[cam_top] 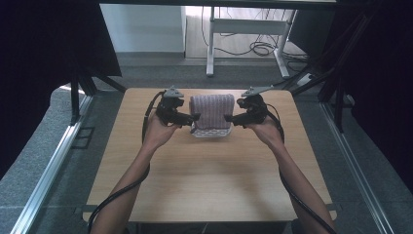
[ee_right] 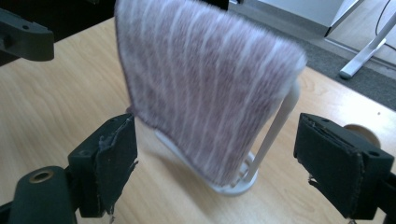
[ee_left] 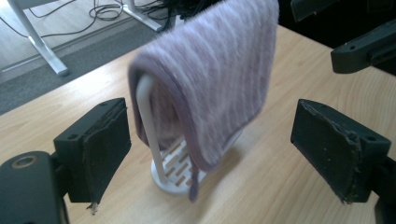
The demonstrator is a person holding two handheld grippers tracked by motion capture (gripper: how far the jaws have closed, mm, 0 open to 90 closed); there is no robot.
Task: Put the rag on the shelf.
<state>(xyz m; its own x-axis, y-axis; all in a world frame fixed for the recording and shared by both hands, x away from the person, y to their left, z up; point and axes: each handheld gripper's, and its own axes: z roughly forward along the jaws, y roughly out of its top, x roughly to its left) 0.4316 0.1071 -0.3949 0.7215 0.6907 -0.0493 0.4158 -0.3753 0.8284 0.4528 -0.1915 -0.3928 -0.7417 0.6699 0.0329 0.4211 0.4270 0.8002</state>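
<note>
A striped mauve towel (cam_top: 212,110) hangs folded over a white rack (cam_top: 210,131) that stands toward the far middle of the wooden worktop (cam_top: 209,180). In the left gripper view the towel (ee_left: 212,79) drapes over the rack's upright white hoop (ee_left: 148,126), its lower edge hanging down past the slotted base. In the right gripper view the cloth (ee_right: 201,88) covers most of the rack (ee_right: 275,130), with a thin white post and the base rim showing below it.

The left gripper (cam_top: 191,117) sits just beside the towel's left edge and the right gripper (cam_top: 229,117) just beside its right edge — one on each side, level with the rack. Both sets of jaws stand wide open, holding nothing; each gripper view shows its two black pads well apart with the towel between and beyond them. The person's forearms reach in from the near edge of the worktop.
</note>
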